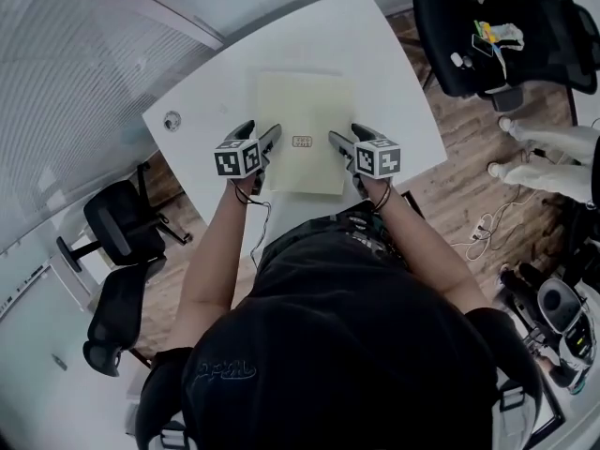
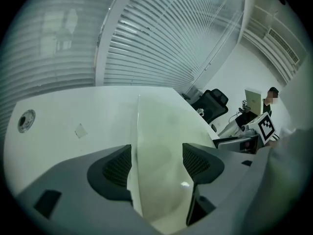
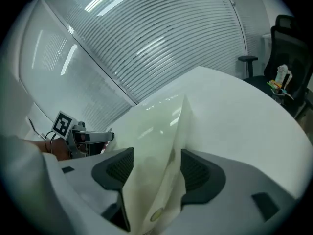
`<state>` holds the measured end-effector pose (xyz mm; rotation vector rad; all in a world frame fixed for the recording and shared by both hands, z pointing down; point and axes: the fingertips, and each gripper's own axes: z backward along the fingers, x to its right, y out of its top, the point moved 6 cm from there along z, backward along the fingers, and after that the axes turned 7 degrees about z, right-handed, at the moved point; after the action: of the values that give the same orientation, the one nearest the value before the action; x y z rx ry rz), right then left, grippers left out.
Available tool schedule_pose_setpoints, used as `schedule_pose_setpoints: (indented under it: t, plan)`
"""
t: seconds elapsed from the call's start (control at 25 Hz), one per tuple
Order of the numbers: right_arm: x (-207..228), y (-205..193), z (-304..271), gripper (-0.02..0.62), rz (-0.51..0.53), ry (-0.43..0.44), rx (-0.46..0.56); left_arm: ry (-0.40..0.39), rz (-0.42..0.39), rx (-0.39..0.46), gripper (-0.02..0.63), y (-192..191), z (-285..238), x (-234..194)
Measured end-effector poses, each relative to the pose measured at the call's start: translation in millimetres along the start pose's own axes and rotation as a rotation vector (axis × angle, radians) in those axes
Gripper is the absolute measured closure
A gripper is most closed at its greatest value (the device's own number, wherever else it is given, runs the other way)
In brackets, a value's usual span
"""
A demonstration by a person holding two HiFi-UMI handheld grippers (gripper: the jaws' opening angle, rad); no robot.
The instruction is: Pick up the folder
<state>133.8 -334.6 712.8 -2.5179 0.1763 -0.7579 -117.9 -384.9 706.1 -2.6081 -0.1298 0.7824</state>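
Pale-yellow folder (image 1: 302, 125) is lying on the white surface (image 1: 394, 73), its long axis running away from the person, each near side edge sitting unclamped between wide-open fingers of the left gripper (image 1: 260, 135) and right gripper (image 1: 352, 138), both equally near.

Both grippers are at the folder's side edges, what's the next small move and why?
Probably close both grippers. The left gripper and right gripper each have an edge of the folder between open jaws, not yet pinched, and it is on the table, so gripping should come before lifting.
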Motion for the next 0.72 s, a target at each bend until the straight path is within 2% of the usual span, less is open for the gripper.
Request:
schedule_pose_setpoints:
  t: [0.12,0.48,0.72]
  plan:
    - [5,-4,-3,0.299,-0.029,0.017,-0.017,-0.021,0.052,-0.032,0.271,-5,-9,-3]
    - [7,-8,-19,0.280,-0.072,0.053,-0.051,-0.042,0.067,-0.079,0.247,-9,-20,-7]
    - [9,-15,-24,0.260,-0.113,0.089,-0.035,-0.101,0.092,-0.099,0.238,-13,-23,-14]
